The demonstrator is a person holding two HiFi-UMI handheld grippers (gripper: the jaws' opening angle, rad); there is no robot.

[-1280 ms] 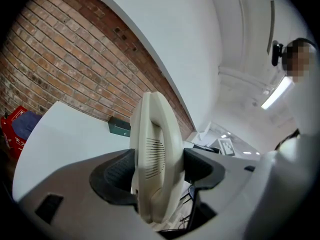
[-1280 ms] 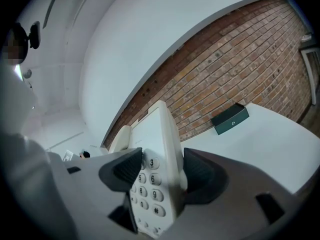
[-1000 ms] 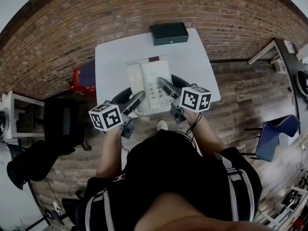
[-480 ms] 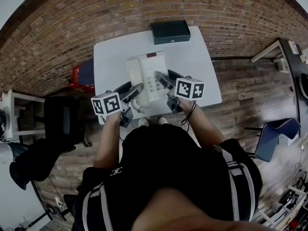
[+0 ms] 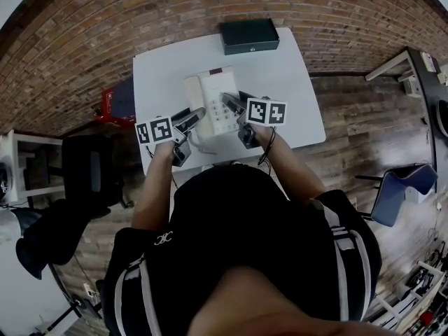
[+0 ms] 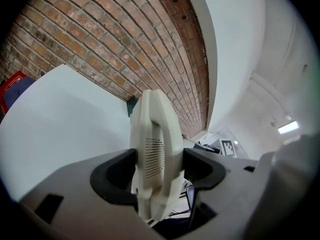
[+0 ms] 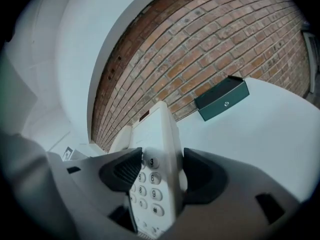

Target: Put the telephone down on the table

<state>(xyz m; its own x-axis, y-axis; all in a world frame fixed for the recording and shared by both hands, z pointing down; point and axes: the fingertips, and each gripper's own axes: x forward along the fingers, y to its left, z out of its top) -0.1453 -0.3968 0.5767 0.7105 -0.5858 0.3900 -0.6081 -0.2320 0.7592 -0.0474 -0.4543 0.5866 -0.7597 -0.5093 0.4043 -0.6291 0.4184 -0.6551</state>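
Note:
A cream desk telephone [image 5: 213, 102] with handset and keypad is held over the near half of the white table [image 5: 283, 82]. My left gripper [image 5: 193, 117] is shut on its left side, where the handset [image 6: 153, 149] fills the space between the jaws. My right gripper [image 5: 229, 106] is shut on the right edge of the keypad body [image 7: 155, 184]; number keys show between the jaws. Whether the phone's base touches the tabletop I cannot tell from here.
A dark green box [image 5: 249, 35] lies at the table's far edge, also in the right gripper view [image 7: 222, 98]. A brick wall [image 5: 105, 26] runs behind. A red item [image 5: 115, 103] sits left of the table, a black chair [image 5: 87, 177] at left, a blue chair [image 5: 395, 194] at right.
Both grippers have carried the telephone forward, away from the person and further over the table. The grip on each side is unchanged.

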